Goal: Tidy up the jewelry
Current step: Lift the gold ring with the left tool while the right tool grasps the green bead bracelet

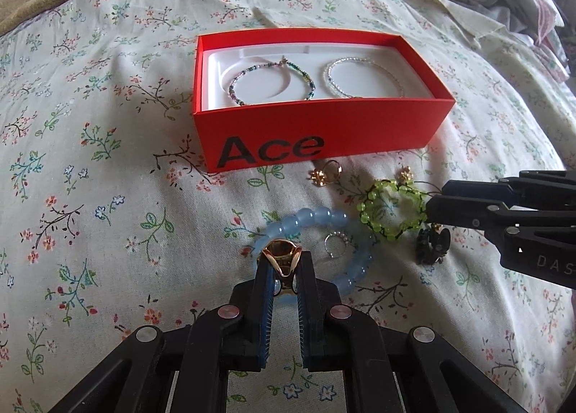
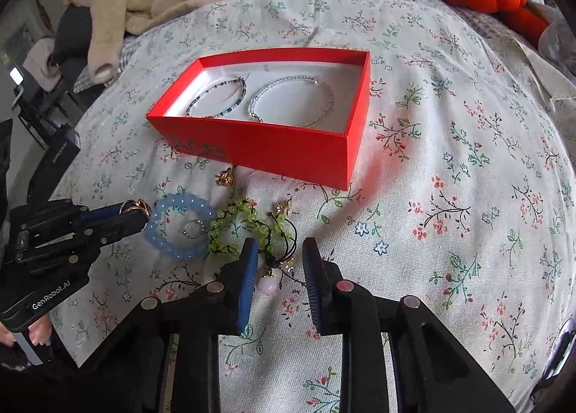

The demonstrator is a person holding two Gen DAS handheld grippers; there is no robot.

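You grip the gold ring (image 1: 281,259) in the left gripper (image 1: 282,262), just above the blue bead bracelet (image 1: 316,218).
Right gripper (image 2: 280,251) part-open, empty, over the green bracelet's (image 2: 237,229) cord; next, carry ring into red box (image 1: 324,132).

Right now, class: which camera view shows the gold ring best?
The left wrist view. There the gold ring sits close and large, pinched between the left gripper fingers, its band shape clear. The right wrist view shows the ring only small and sideways at that gripper's tip, beside the blue bead bracelet.
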